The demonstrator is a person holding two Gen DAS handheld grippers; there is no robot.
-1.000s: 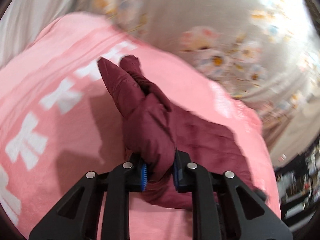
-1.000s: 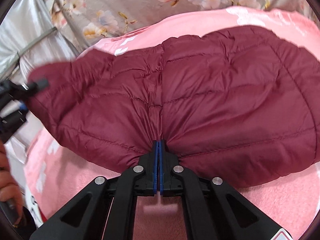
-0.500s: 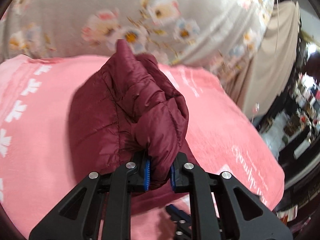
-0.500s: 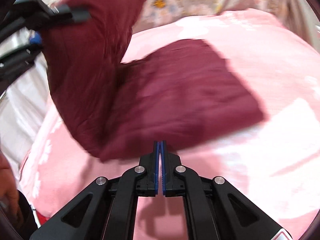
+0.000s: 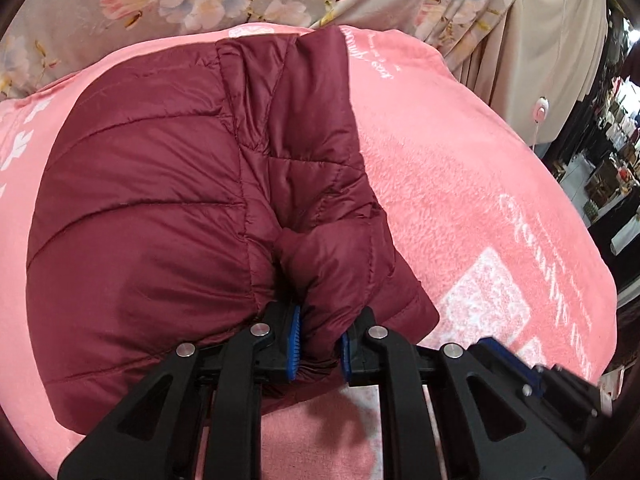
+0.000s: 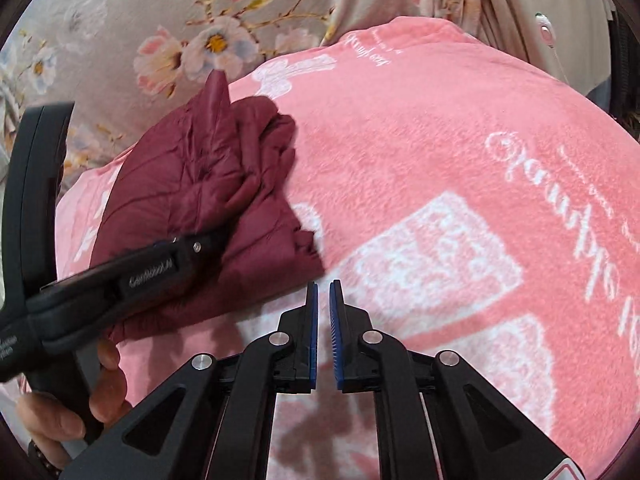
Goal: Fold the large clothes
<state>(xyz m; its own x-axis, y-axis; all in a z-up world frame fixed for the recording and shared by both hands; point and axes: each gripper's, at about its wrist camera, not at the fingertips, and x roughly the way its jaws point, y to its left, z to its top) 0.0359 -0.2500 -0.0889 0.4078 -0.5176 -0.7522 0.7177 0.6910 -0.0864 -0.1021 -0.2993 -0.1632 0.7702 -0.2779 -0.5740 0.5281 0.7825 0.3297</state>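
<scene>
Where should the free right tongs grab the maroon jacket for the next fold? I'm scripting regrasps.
Probably the jacket's near flat hem edge, coming in low from the right: it lies thin on the pink blanket, just ahead of the right tongs.

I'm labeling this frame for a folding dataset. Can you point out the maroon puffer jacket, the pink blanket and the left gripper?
maroon puffer jacket [image 5: 152,216]: left wrist view, quilted panel.
pink blanket [image 6: 420,128]: right wrist view, bare fleece.
left gripper [image 5: 318,342]: left wrist view, between its fingertips, clamping jacket.

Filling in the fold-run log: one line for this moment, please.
left gripper: shut on maroon puffer jacket | right gripper: slightly open, empty, over pink blanket | jacket: bunched on blanket
</scene>
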